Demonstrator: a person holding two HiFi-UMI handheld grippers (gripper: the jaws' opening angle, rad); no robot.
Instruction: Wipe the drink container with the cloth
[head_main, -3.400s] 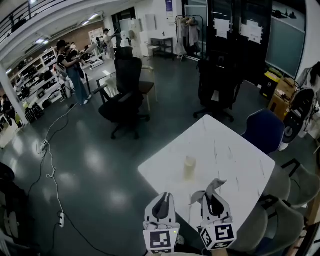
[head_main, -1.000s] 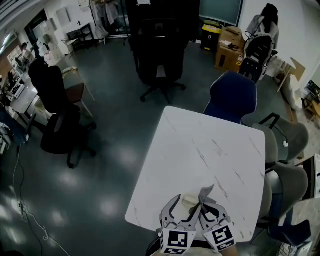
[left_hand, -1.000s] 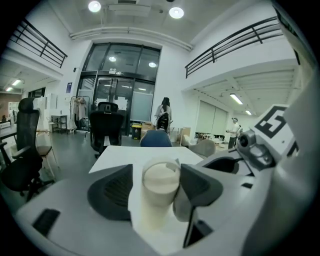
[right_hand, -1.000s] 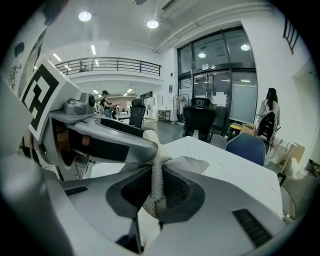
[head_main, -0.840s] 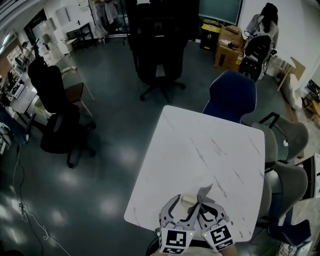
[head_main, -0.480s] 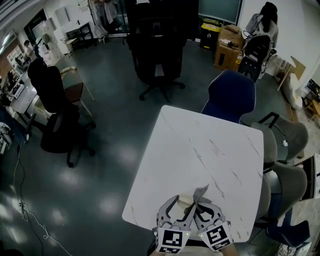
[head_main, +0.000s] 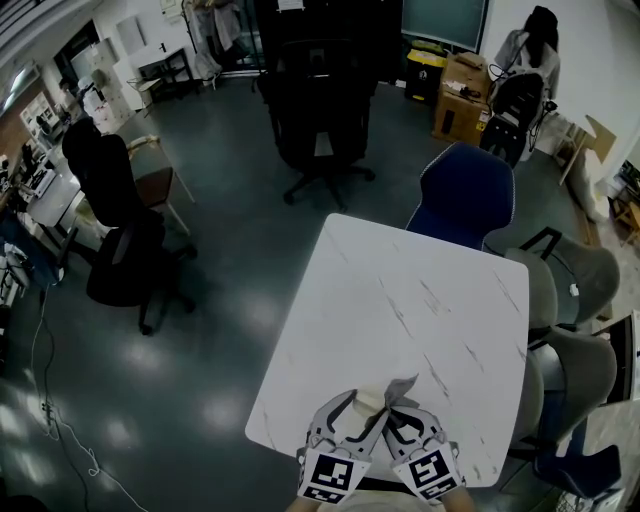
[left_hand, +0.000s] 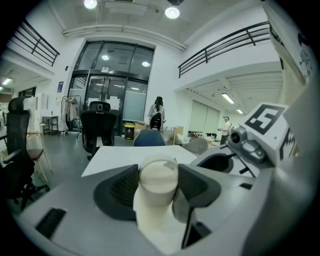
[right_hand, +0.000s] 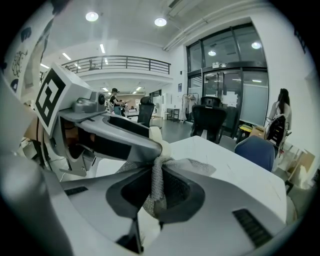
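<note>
While your left gripper (left_hand: 159, 186), jaws just closed in, grips the cup (left_hand: 158, 170) over the table's (head_main: 420, 300) near edge, your right gripper (right_hand: 157, 189) pinches the cloth (right_hand: 192, 166) beside it; the wiping itself seems barely begun.

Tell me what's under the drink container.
The white table lies below the drink container, gripped by the left tongs, whose jaws have just been closing. Its base is hidden behind the tongs' body, so whether it rests on the table or hangs lifted cannot be seen.
</note>
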